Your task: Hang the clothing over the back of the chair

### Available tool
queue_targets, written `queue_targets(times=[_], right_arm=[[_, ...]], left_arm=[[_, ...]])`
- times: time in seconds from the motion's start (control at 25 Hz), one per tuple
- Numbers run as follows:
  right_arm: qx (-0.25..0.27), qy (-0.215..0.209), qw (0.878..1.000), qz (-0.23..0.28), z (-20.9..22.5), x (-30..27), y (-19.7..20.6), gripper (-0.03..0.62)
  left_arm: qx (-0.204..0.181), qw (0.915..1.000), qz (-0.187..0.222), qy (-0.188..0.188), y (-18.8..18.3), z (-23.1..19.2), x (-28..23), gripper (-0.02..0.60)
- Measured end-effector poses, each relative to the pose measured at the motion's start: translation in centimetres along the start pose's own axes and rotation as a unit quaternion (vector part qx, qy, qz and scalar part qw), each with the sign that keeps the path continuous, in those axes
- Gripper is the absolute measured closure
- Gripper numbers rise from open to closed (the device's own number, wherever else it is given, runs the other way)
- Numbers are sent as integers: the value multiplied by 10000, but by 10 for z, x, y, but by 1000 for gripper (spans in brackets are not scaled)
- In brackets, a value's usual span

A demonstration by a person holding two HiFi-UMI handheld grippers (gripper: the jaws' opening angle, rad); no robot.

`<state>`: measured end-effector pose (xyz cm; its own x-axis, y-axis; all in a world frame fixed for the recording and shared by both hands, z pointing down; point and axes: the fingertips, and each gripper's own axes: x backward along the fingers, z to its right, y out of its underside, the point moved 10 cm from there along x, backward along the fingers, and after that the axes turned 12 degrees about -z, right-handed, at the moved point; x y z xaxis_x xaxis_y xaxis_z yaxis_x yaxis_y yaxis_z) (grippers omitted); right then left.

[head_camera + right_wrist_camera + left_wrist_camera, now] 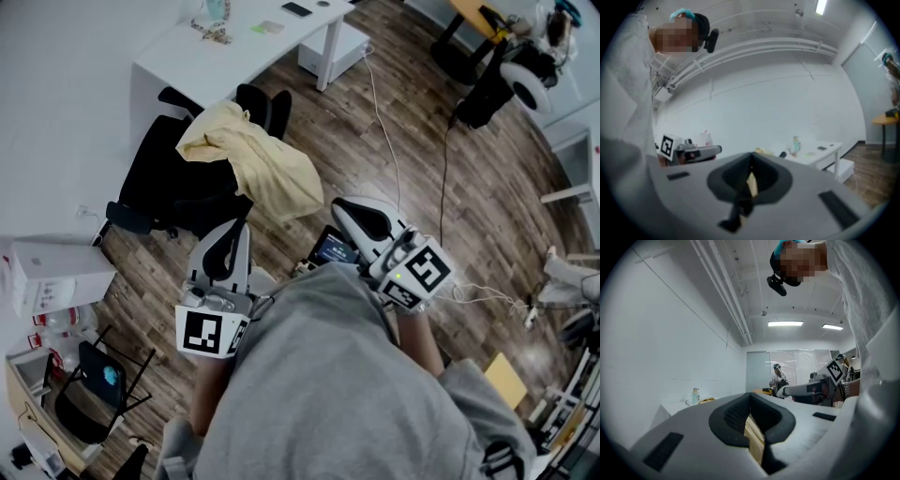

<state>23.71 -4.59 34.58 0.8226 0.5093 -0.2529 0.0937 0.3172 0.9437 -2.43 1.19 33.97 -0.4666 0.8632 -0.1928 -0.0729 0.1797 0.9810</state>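
Count: two grippers, one piece of clothing, two chairs, one desk, one box. Left gripper point(232, 232) has its jaws pressed together with nothing pinched; in its own view the tips point(750, 397) meet. Right gripper point(345, 210) is the same, jaws closed and empty point(751, 165). Both point level, side by side in front of the person's grey top, with one small lit screen point(333, 248) between them. The clothing point(253, 159), pale yellow, is draped across the black office chair point(173, 178) by the white desk point(216, 56). It covers the seat and back area in a loose heap, and its lower edge hangs toward the floor. It lies ahead of both grippers, a bit nearer the left one, close but apart from both; neither touches it. The same yellow shows through the slot below the closed tips in both gripper views. The second chair point(94, 394), a black frame, stands at lower left, well apart. Print: each gripper carries one marker cube point(208, 333) point(427, 272) with a black-and-white square pattern, no letters. The white box point(52, 272) at left has red print, too small to read.
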Motion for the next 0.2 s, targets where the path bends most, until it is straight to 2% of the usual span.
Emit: queue_targets(times=[0.2], right_arm=[[-10, 20, 10000, -22, -2, 2, 1, 560]], left_arm=[[21, 10000, 14, 0, -1, 2, 2, 549]])
